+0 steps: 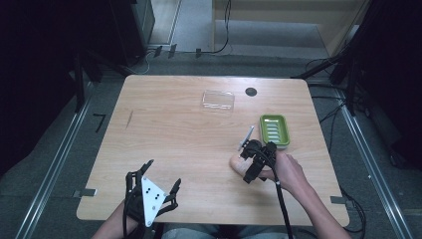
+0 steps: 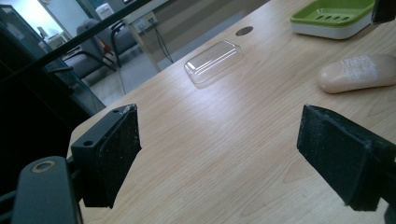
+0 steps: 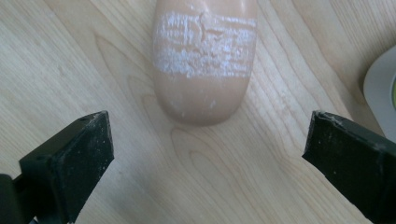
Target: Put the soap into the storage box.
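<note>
Pale wood covers the bench [image 1: 189,149] seen from the high view, where the left gripper [image 1: 162,182] sits near the front edge with its jaws spread wide and nothing between them. The right gripper [image 1: 255,160] hangs over a peach bar of soap [image 1: 238,165] lying just beside a green soap dish [image 1: 274,130]. A clear plastic lid [image 1: 218,100] lies farther back, near a dark round hole [image 1: 251,91] in the bench top.

In the left gripper view, the wide-open jaws frame bare wood, with the lid [image 2: 214,62], the soap [image 2: 357,73] and the dish [image 2: 334,17] well beyond them.

In the right gripper view, the jaws stand wide apart just short of the soap [image 3: 205,60], not touching it; a whitish scuffed band crosses the bar, and the dish's pale rim [image 3: 377,88] shows at the right edge.
</note>
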The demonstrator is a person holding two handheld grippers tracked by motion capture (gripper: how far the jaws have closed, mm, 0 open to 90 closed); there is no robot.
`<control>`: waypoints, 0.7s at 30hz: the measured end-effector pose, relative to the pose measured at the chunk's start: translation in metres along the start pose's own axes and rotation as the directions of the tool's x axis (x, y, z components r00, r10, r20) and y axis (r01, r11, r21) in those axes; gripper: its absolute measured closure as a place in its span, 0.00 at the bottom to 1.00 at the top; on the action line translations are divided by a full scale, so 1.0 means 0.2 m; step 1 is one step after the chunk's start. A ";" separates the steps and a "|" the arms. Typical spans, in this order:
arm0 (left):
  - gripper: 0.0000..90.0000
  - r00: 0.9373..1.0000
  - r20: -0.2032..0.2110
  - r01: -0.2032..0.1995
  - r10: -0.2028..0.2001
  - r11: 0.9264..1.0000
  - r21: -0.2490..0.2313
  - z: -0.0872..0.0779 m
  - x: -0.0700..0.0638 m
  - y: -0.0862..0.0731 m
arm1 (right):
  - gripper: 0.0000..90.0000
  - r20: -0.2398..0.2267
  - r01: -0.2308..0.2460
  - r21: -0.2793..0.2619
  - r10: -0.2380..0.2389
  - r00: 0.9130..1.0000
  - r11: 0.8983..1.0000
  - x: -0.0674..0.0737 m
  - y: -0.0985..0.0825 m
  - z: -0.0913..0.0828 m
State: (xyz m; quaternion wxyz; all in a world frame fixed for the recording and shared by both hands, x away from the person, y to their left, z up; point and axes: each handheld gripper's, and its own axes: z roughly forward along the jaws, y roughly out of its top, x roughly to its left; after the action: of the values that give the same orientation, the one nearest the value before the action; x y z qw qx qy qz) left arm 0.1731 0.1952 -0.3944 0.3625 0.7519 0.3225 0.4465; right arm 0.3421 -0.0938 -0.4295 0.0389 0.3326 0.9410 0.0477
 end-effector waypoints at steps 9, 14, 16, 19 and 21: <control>0.16 1.000 0.001 -0.003 0.003 1.000 0.001 0.00 0.00 0.00 | 0.02 -0.019 -0.005 -0.005 0.004 1.000 1.000 -0.01 0.05 0.03; 0.16 1.000 0.002 -0.004 0.004 1.000 0.002 0.00 0.00 0.00 | 0.02 -0.026 -0.001 0.001 0.001 1.000 1.000 -0.02 0.09 0.05; 0.16 1.000 0.002 -0.004 0.004 1.000 0.002 0.00 0.00 0.00 | 0.02 -0.026 -0.003 -0.004 0.003 1.000 1.000 -0.02 0.10 0.06; 0.16 1.000 0.002 -0.004 0.004 1.000 0.001 0.00 0.00 0.00 | 0.02 -0.030 0.008 -0.002 -0.008 1.000 1.000 -0.02 0.13 0.08; 0.16 1.000 0.000 -0.003 0.003 1.000 0.000 0.00 0.00 0.00 | 0.03 -0.032 0.017 -0.002 -0.017 0.999 1.000 -0.02 0.15 0.09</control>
State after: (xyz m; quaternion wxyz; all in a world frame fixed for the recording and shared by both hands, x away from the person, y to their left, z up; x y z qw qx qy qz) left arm 0.1730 0.1958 -0.3945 0.3619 0.7522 0.3214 0.4471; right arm 0.3654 -0.0718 -0.4434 0.0247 0.3239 0.9442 0.0536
